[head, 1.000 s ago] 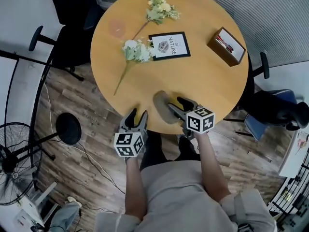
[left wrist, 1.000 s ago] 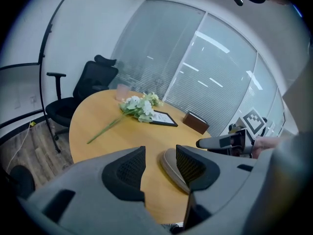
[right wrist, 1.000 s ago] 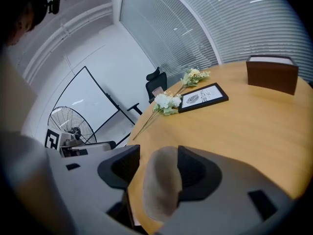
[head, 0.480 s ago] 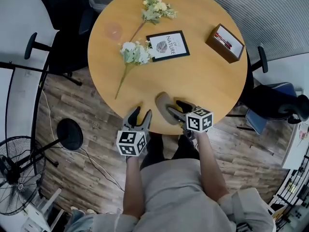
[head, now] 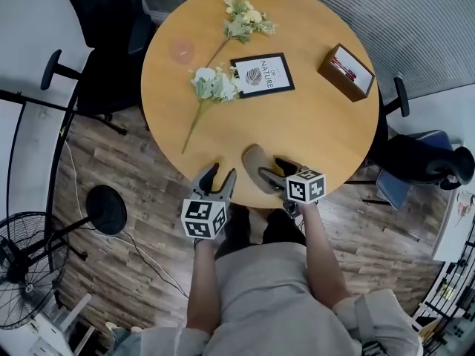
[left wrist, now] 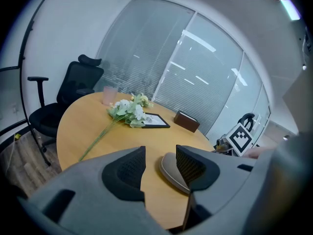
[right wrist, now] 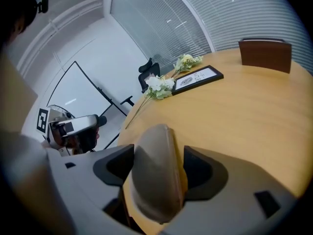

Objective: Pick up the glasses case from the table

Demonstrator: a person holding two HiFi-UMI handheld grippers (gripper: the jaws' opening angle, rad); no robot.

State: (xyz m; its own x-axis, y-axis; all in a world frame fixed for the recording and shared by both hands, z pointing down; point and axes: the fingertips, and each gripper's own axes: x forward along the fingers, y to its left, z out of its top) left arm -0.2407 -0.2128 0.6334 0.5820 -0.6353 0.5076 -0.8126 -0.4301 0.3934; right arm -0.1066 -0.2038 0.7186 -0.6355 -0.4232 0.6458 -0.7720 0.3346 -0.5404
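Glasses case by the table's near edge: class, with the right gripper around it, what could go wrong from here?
1. The glasses case lies close to the near rim of the table; a nudge from the right gripper might push it off.
2. That gripper's jaws are opening around the rounded case and are not pressing it; if they close off-centre, they might squeeze it out.
3. The left gripper is open close by and could get bumped.

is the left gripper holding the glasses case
No, the left gripper sits with open jaws clear of the glasses case, which lies to its right.
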